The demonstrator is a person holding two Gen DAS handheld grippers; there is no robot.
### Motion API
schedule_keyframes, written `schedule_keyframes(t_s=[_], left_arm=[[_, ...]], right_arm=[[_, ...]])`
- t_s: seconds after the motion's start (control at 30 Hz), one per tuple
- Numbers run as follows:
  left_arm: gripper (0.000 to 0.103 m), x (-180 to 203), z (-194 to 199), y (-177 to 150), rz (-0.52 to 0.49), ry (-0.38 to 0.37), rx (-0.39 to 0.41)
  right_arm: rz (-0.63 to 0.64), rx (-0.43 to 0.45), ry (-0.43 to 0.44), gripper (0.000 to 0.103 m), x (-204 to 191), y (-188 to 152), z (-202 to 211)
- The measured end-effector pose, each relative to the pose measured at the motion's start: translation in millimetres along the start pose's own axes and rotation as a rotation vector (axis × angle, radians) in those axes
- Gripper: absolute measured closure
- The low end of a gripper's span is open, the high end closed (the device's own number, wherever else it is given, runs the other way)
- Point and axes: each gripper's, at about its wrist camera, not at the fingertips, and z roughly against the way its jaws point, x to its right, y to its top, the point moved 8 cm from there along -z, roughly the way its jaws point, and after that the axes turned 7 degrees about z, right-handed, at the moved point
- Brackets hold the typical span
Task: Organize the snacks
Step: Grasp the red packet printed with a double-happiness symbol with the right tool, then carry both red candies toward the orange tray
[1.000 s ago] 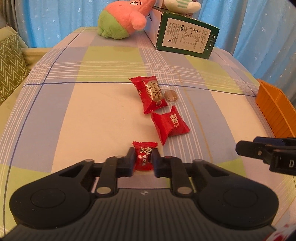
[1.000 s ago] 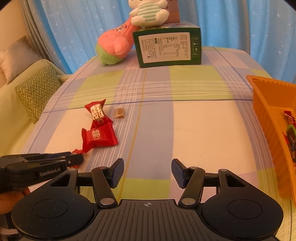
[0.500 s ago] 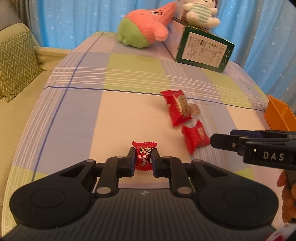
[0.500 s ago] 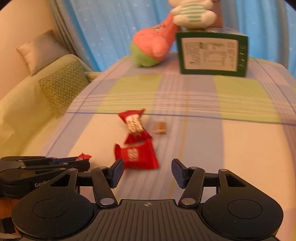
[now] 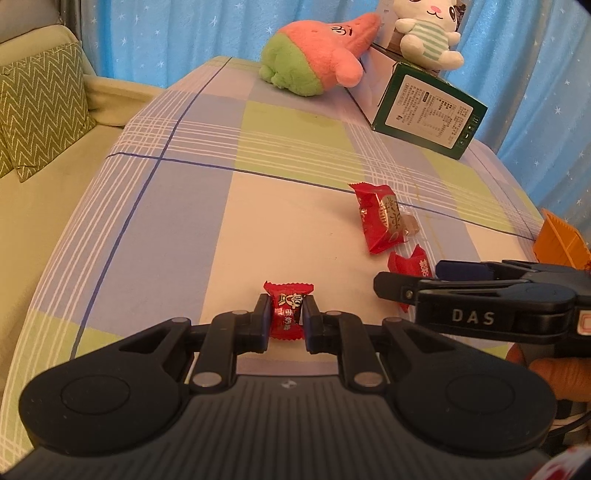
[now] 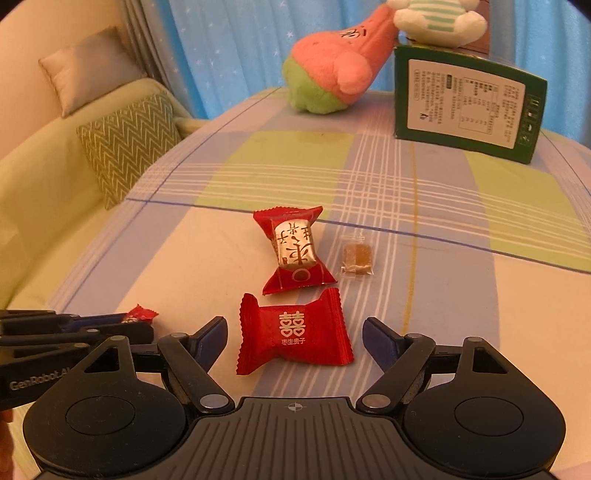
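My left gripper (image 5: 286, 317) is shut on a small red wrapped candy (image 5: 289, 309), held just above the checked tablecloth. In the right wrist view the same candy (image 6: 139, 314) peeks out past the left gripper (image 6: 146, 328). My right gripper (image 6: 294, 334) has its jaws opening, and a red square snack packet (image 6: 293, 332) lies on the cloth between the fingers, untouched by the pads. Beyond it lie a red and gold snack bar (image 6: 294, 249) and a small clear-wrapped brown candy (image 6: 356, 258). The right gripper (image 5: 406, 280) covers part of the square packet (image 5: 408, 264) in the left wrist view.
An orange basket (image 5: 561, 240) stands at the table's right edge. At the far end are a green carton (image 6: 467, 105), a pink and green plush (image 6: 332, 74) and a white plush (image 6: 437, 18). A sofa with a zigzag cushion (image 6: 125, 140) sits to the left.
The right gripper swung left across the table to straddle the square red packet, and its jaws spread wider. The left gripper shifted left, still holding the small candy.
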Motion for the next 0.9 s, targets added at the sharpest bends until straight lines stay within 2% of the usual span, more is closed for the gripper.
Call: schedule_keyframes(t_s=[0.1,0.2,0.43,0.9], left_arm=[[0.088,-0.6,1.7,-0.3,0.006,0.002,0.003],[0.088,-0.4,4.6,-0.9,0.009,0.001,0.003],[0.088,8.7,19.8,-1.2,-0.016,0.003,0.013],[0.088,57.2,76.9,-16.5,-0.064,-0.033,0.028]], right_arm=[[0.047,-0.005,-0.019,0.053,-4.3,-0.8,-2.1],[0.078,-0.004,-0.028,0.057,-9.5,-1.8,0.4],[0.06,0.022,-0.041,0.058,-10.2,-6.3,28.5],[-0.049,0.055,-0.099,0.058,2.5,-29.4,122.0]])
